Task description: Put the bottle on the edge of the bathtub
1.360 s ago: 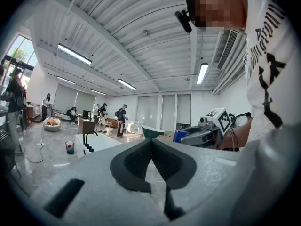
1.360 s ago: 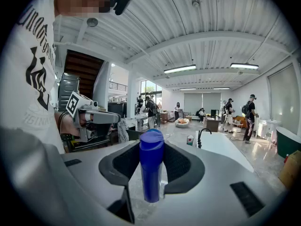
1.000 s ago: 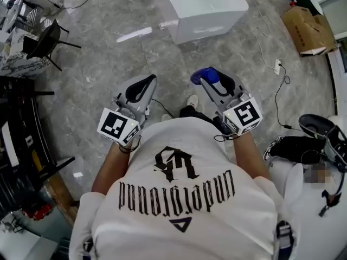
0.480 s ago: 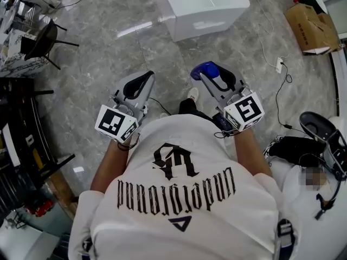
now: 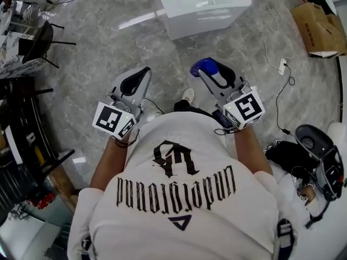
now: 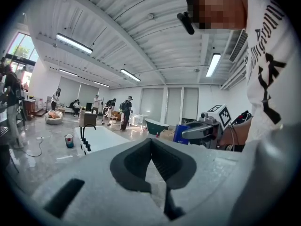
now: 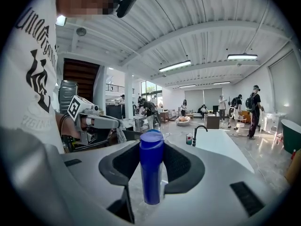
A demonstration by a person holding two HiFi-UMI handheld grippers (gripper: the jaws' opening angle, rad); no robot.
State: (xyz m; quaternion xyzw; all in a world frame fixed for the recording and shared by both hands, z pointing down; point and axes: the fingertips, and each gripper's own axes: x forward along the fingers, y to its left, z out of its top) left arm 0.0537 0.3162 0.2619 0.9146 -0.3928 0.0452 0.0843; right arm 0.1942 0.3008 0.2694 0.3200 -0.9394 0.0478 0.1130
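Clamping the blue bottle upright, cap up, are the fingers of the right gripper, one pressed on each side. The left gripper is beside it to the left, its fingers together with nothing between them. Both are held over the grey floor, just ahead of the person's white T-shirt. The white bathtub with its black tap stands farther off, well apart from the bottle. A cardboard box lies far right.
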